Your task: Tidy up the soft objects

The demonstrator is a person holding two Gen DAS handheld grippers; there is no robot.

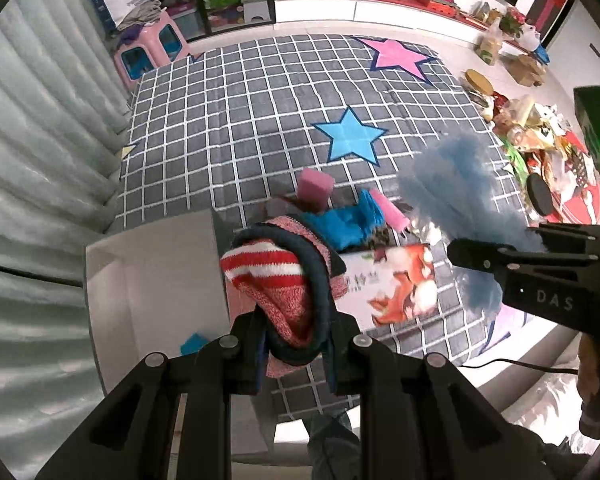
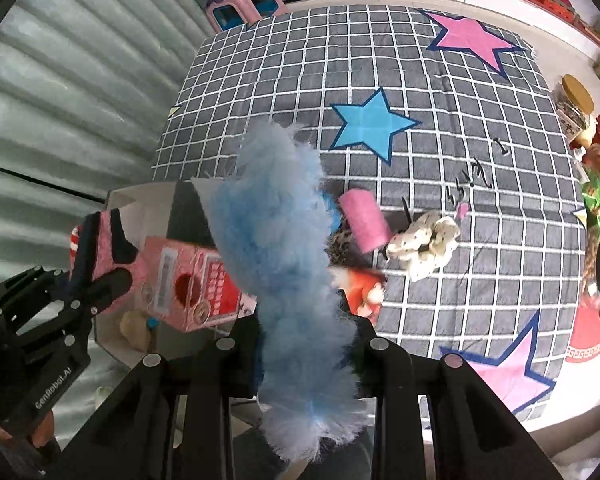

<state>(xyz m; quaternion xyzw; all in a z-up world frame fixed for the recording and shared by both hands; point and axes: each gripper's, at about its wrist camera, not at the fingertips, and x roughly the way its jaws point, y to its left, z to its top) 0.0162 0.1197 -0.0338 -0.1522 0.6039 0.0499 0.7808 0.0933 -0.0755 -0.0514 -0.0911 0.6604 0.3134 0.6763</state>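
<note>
My left gripper [image 1: 298,344] is shut on a red-and-white knitted sock [image 1: 276,280] with navy trim, which hangs above the grid-patterned mat [image 1: 260,120]. An open white box [image 1: 156,280] sits just to its left. My right gripper [image 2: 304,360] is shut on a fluffy light-blue piece [image 2: 284,240], held over the mat beside a pink carton [image 2: 192,280]. In the right wrist view the left gripper [image 2: 100,284] with the sock [image 2: 108,236] is over the white box [image 2: 140,200]. On the mat lie a pink roll [image 2: 364,220], a dotted white scrunchie [image 2: 424,244], a pink sponge block [image 1: 315,190] and a blue cloth [image 1: 348,224].
A printed carton with a fox picture [image 1: 396,284] lies on the mat. A pink stool [image 1: 148,48] stands at the far corner. Jars and packets [image 1: 540,140] crowd the floor at the right. A ribbed pale wall [image 1: 40,140] runs along the left. Small black clips [image 2: 480,176] lie on the mat.
</note>
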